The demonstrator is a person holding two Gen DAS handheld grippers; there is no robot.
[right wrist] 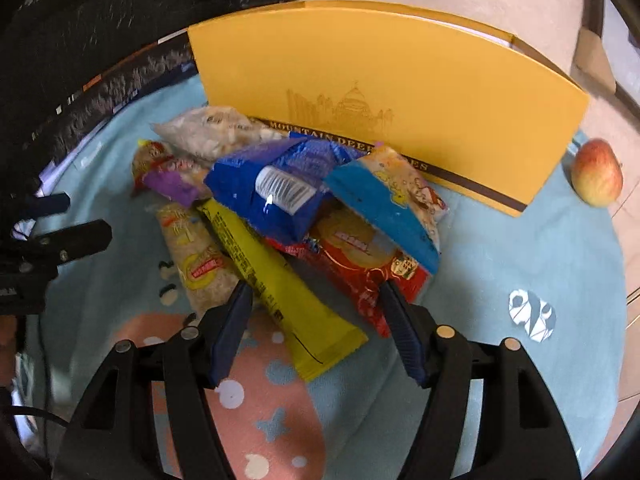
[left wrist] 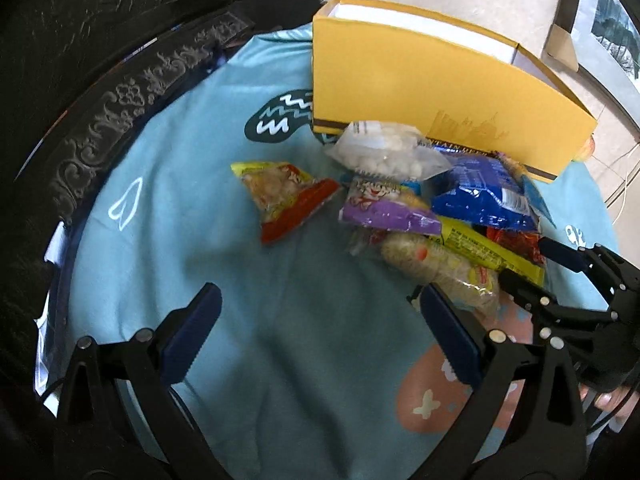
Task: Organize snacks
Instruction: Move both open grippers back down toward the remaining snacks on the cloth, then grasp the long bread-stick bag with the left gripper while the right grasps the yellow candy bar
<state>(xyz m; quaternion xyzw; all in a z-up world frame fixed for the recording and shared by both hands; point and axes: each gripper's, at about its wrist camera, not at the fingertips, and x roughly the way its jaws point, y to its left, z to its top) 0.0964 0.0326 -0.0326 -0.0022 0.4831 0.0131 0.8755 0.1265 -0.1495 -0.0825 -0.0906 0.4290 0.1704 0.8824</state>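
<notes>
Blue cloth [right wrist: 520, 248] w/ snack pile before yellow box [right wrist: 400, 80]: your right gripper [right wrist: 316, 320], jaws approx. half open & empty, straddled yellow packet [right wrist: 280, 280], long axis running away from the jaws; left gripper [left wrist: 320, 328], wide open, empty, sat farther off.

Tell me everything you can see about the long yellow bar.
The yellow bar is a long, flat snack in a glossy yellow wrapper with small black print and crimped ends. It lies flat on the blue cloth, its far end tucked under the blue bag, a red packet alongside. Its near end lies between the open right gripper fingers, untouched.
</notes>
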